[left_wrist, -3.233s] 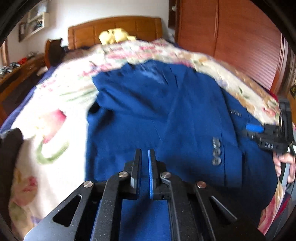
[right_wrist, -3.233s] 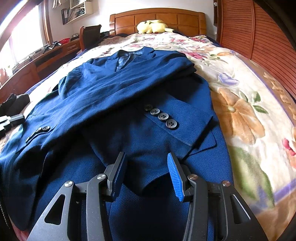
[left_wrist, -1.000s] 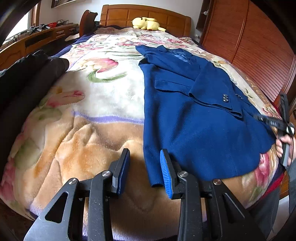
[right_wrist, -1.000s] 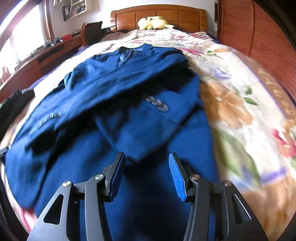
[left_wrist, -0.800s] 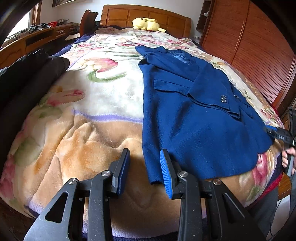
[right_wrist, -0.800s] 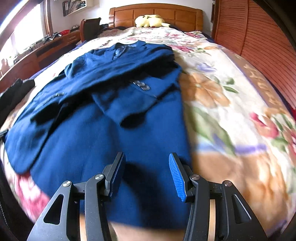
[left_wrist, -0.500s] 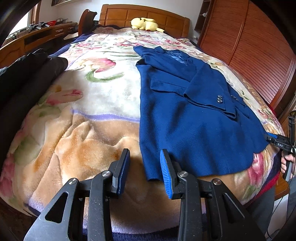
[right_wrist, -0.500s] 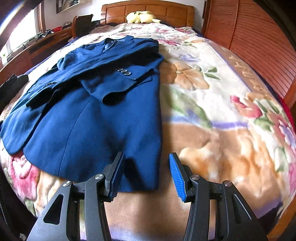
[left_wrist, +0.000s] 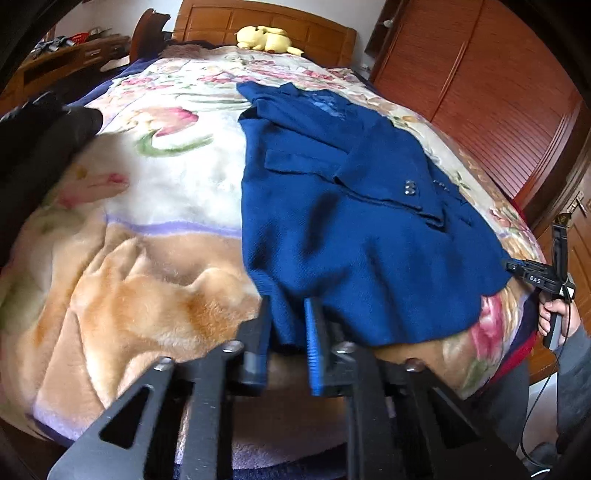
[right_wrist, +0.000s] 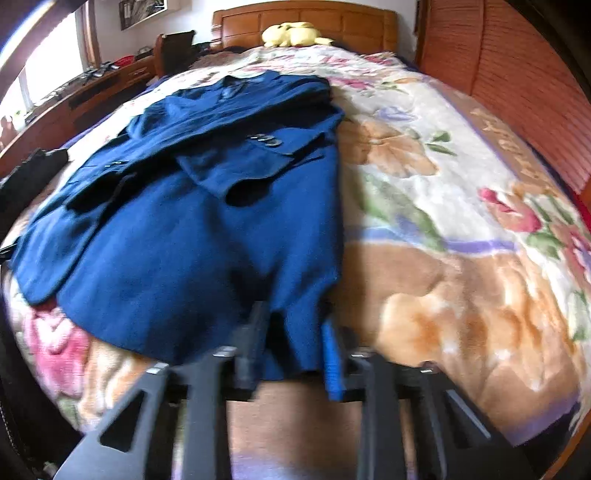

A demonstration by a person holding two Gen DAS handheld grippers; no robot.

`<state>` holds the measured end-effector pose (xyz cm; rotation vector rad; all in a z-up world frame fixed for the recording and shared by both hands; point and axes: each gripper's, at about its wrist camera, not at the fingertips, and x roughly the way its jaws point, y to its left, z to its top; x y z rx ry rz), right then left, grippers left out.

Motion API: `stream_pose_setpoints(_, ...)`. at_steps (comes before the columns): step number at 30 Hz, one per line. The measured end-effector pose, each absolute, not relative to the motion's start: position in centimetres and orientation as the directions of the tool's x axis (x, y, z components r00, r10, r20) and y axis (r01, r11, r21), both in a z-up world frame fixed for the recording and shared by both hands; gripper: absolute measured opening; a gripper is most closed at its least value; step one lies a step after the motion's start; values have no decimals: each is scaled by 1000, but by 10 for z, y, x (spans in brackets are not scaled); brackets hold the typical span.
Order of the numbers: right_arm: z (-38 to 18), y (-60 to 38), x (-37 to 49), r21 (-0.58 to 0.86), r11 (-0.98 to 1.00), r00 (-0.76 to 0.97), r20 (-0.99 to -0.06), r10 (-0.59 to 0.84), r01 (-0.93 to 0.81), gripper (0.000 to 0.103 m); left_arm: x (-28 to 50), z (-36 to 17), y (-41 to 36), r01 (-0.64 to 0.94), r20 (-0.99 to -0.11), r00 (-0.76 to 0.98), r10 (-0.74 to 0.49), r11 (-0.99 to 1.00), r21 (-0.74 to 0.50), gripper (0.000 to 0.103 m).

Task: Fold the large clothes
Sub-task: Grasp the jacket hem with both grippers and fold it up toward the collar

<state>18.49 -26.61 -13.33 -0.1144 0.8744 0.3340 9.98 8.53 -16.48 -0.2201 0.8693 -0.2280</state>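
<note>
Risk first: my two grips sit only on the hem corners of the blue jacket (left_wrist: 354, 229), so a lift from here could let a corner slide out of a pinch, since the cloth looks thick and the bite is shallow. My left gripper (left_wrist: 286, 332) is closing on the near left corner of the hem, cloth between the jaws; my right gripper (right_wrist: 291, 332) is closing on the near right corner, cloth likewise between the jaws (both frames blurred at the tips, so I cannot tell how deep either bite goes). Second risk: the two sleeves lie folded across the front, cuff buttons (right_wrist: 266, 139) up, and nothing pins them. If I raise the hem unevenly, I judge they could slip off and undo the fold. Third: the floral blanket (right_wrist: 424, 206) is plush, and a low drag might bunch it under the jacket.

Position: jacket lies flat on the blanket, near the foot of the bed, hem just at the near edge.

Orientation: long axis runs along the bed; collar points away from me toward the headboard (right_wrist: 306, 18) and the yellow plush toy (right_wrist: 291, 33), hem toward me.
</note>
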Motion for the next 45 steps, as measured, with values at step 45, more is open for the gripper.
stream_pose_setpoints(45, 16, -355, -50, 40, 933, 867, -357, 349, -359, 8, -2, 41, 69, 246, -326, 903, -281, 958, -144, 4)
